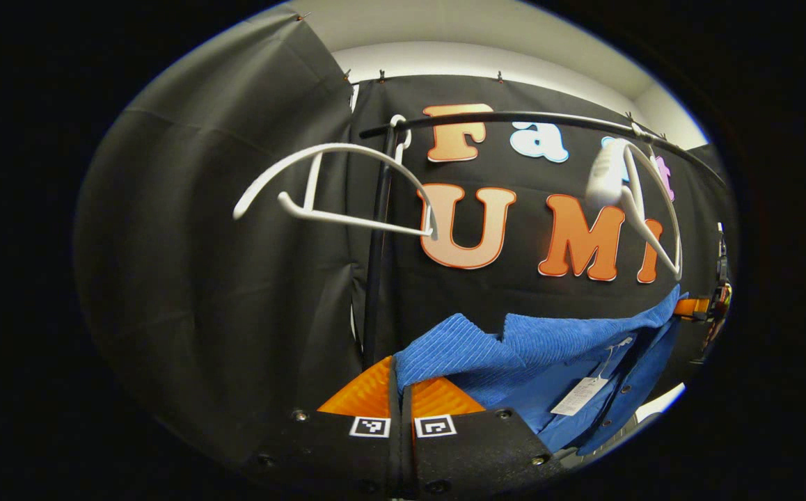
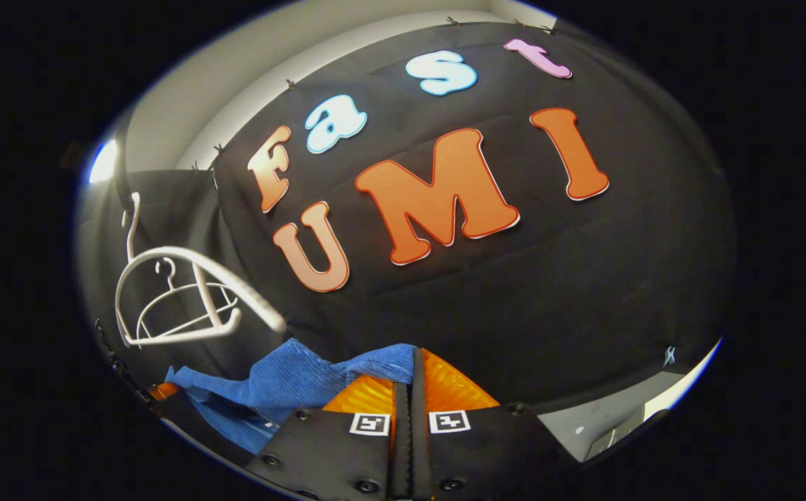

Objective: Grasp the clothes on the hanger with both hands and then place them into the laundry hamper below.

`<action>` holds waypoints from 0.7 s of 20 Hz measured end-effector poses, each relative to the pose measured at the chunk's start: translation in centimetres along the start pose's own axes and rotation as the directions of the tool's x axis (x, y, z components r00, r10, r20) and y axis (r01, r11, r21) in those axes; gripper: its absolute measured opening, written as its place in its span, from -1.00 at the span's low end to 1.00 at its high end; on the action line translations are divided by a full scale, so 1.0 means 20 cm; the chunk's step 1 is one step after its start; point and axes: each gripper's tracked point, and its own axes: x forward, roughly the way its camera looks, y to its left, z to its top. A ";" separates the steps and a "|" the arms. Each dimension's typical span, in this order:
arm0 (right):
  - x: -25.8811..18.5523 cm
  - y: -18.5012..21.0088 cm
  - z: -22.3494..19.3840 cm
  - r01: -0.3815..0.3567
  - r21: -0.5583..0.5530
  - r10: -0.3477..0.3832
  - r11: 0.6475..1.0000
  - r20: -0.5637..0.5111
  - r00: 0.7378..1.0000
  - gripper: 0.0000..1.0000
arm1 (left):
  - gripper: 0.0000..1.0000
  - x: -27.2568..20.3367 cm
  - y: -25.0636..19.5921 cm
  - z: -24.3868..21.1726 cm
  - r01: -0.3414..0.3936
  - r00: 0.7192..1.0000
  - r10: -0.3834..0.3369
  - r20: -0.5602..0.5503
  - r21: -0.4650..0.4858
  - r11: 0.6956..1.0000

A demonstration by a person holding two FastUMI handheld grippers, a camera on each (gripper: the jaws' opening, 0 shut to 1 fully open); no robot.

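A blue corduroy garment (image 1: 535,348) with a paper tag hangs stretched below two bare white hangers (image 1: 337,188) (image 1: 636,202) on a black rail (image 1: 514,120). My left gripper (image 1: 399,376) is shut on one corner of the cloth. The garment runs right to the other gripper (image 1: 702,306), small at the far edge. In the right gripper view my right gripper (image 2: 413,362) is shut on the other corner of the blue garment (image 2: 285,383), which sags away to the left under the white hangers (image 2: 187,292).
A black upright pole (image 1: 377,257) carries the rail just behind the left gripper. Black cloth walls close the booth behind and to the left. A pale surface (image 2: 605,424) shows low at the right of the right gripper view.
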 end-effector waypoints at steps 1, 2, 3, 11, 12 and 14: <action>-0.03 0.00 -0.03 0.012 -0.018 -0.012 1.000 0.003 1.000 -0.85 | -1.00 -0.02 -0.01 -0.02 -0.010 1.000 0.010 0.007 0.012 1.000; -0.06 0.00 -0.07 0.033 -0.042 -0.033 0.999 0.009 0.999 -0.85 | -1.00 -0.05 -0.02 -0.03 -0.021 1.000 0.020 0.017 0.025 0.999; -0.10 0.01 -0.09 0.047 -0.075 -0.046 0.996 0.018 0.999 -0.85 | -1.00 -0.07 -0.03 -0.04 -0.029 0.999 0.028 0.024 0.032 0.999; -0.49 0.25 -0.22 0.050 -0.232 -0.025 0.971 0.108 0.994 -0.85 | -1.00 -0.30 -0.34 -0.04 -0.003 0.992 -0.007 0.125 0.077 0.997; -0.54 0.28 -0.24 0.044 -0.240 -0.017 0.970 0.111 0.994 -0.85 | -1.00 -0.33 -0.40 -0.06 0.010 0.991 -0.022 0.134 0.090 0.996; -0.60 0.34 -0.32 0.031 -0.265 -0.001 0.964 0.115 0.993 -0.85 | -1.00 -0.36 -0.53 -0.10 0.053 0.988 -0.068 0.135 0.113 0.992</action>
